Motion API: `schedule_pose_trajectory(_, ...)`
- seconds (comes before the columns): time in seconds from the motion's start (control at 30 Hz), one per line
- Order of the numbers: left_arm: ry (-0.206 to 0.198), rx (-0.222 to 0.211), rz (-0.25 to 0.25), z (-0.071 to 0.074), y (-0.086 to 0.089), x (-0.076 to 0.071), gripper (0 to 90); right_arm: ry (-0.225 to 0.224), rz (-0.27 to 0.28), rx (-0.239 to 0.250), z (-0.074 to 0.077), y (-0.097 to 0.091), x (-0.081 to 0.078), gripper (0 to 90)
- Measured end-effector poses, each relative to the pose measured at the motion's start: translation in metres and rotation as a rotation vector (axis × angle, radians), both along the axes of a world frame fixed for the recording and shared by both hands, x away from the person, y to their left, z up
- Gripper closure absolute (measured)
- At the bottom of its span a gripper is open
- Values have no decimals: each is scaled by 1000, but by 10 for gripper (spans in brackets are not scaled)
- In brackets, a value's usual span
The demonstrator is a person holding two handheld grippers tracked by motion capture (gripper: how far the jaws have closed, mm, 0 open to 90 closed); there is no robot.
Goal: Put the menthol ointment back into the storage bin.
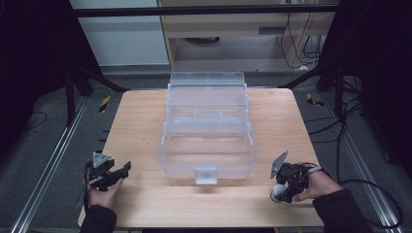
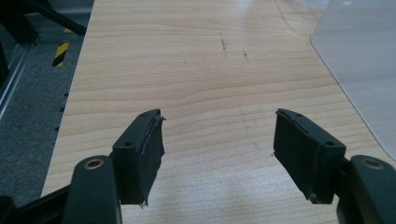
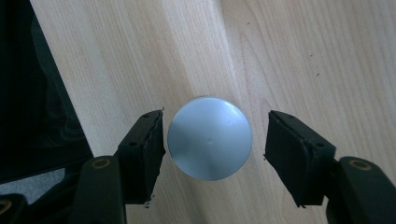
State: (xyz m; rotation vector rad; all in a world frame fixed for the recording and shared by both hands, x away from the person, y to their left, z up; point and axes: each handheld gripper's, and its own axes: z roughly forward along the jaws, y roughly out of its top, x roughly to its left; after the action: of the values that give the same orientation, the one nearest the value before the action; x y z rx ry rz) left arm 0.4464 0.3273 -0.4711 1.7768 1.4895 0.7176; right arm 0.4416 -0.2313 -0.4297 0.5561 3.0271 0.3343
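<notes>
Now, right gripper [image 3: 215,140] straddles a round grey-capped container [image 3: 209,138].
Jaws not quite touching it; left gripper [image 2: 218,149] released, at 9 o'clock of the clear organizer box [image 1: 208,127].

No words, numbers or brand names are showing anywhere that can be read. The only sign is a bit of yellow and black stripe tape [image 1: 104,103] lying on the grey floor left of the table, and another bit [image 1: 315,100] on the right.
</notes>
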Motion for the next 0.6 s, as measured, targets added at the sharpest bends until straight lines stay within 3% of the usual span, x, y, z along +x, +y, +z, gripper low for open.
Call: schedule_pose_trajectory(0.6,1,1,-1,0,0,0,332,47,0,-27,-6,3,3,493)
